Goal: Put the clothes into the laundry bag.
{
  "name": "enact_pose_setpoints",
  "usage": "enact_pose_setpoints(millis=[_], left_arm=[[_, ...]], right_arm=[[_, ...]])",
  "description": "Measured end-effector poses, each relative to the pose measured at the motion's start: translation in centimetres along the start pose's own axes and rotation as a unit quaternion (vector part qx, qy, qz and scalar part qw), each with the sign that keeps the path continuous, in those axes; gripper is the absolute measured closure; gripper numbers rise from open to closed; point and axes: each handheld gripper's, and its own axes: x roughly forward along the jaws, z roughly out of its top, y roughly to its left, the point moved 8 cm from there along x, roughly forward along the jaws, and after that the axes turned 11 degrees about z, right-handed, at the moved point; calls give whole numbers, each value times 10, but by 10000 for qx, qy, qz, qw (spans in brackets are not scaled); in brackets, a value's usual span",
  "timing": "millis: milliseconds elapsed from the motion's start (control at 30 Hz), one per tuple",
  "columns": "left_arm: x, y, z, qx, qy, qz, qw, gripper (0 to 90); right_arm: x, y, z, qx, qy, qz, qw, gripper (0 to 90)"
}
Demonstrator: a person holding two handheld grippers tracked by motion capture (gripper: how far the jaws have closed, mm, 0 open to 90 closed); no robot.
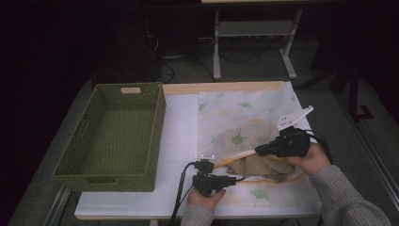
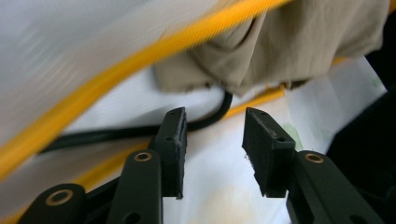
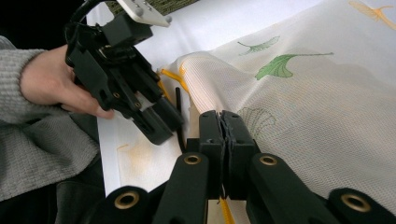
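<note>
At desk front | right tongs (image 3: 222,122) clamp bag (image 1: 244,122) flap | left tongs (image 2: 214,140) half-open, empty, cloth (image 2: 299,42) just ahead.

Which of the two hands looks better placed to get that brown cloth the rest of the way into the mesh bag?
Probably the left. The left gripper has open, empty jaws pointing at the brown cloth close by. The right gripper is shut on the mesh bag's edge, holding the mouth up, so it looks occupied.
</note>
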Motion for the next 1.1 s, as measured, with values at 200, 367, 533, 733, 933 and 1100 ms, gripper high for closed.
enact_pose_setpoints(millis=[200,367,533,733,933,1100], left_arm=[[12,-6,13,51,-132,101,9998,559],[4,-7,10,75,-209,14,9998,554],[0,-14,5,1,-224,-282,9993,548],[16,-38,9,-83,-208,-672,9975,581],[36,-44,23,-334,-400,-692,9962,670],[42,-41,34,-481,-705,-701,9939,681]], right_arm=[[-1,0,-1,6,-2,8,10000,876],[-2,0,-1,18,-20,8,10000,876],[0,0,-2,36,31,-19,10000,874],[3,-1,-1,38,55,-17,10000,874],[3,0,-3,28,71,-12,10000,875],[4,3,-8,77,29,13,10000,875]])
